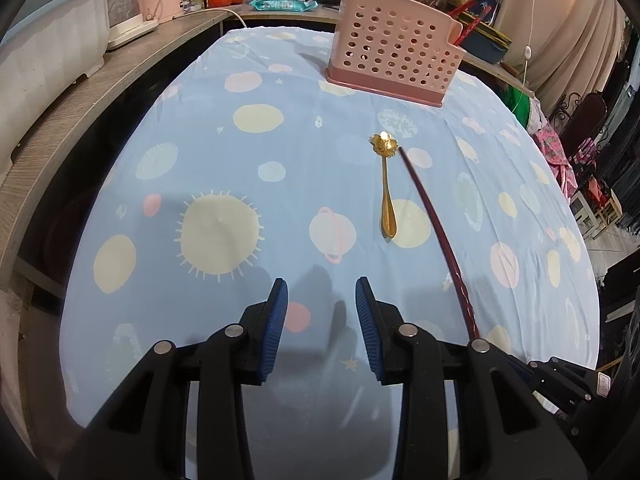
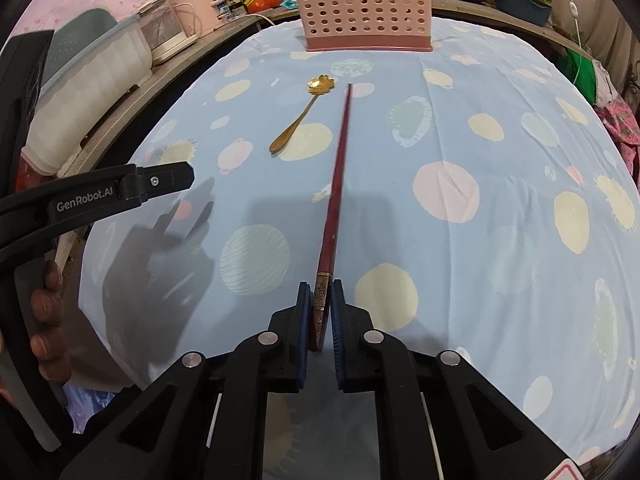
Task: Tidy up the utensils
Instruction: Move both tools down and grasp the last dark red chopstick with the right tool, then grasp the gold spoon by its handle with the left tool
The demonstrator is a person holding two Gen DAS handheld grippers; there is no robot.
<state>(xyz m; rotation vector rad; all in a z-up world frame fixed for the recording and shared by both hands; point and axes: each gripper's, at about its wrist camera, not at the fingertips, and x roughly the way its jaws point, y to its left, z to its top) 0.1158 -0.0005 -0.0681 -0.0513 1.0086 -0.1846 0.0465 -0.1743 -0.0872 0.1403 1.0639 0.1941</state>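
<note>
Right tongs [image 2: 320, 300] clamped on near end of long dark-red wooden chopstick [image 2: 338, 168], left tongs [image 1: 321, 300] part-open, empty; end-grip may pivot, tip knocking gold flower-headed metal spoon [image 2: 298, 120] before far pink perforated plastic holder [image 2: 364, 8].

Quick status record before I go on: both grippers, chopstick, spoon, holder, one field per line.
left gripper: open, nothing between the pads, above the tablecloth
right gripper: shut on the red chopstick at its decorated end
red chopstick: points away toward the pink holder, far tip beside the spoon's bowl
gold spoon: lying loose on the cloth, flower-shaped bowl toward the holder
pink holder: upright at the far edge, perforated; contents cannot be seen
</note>
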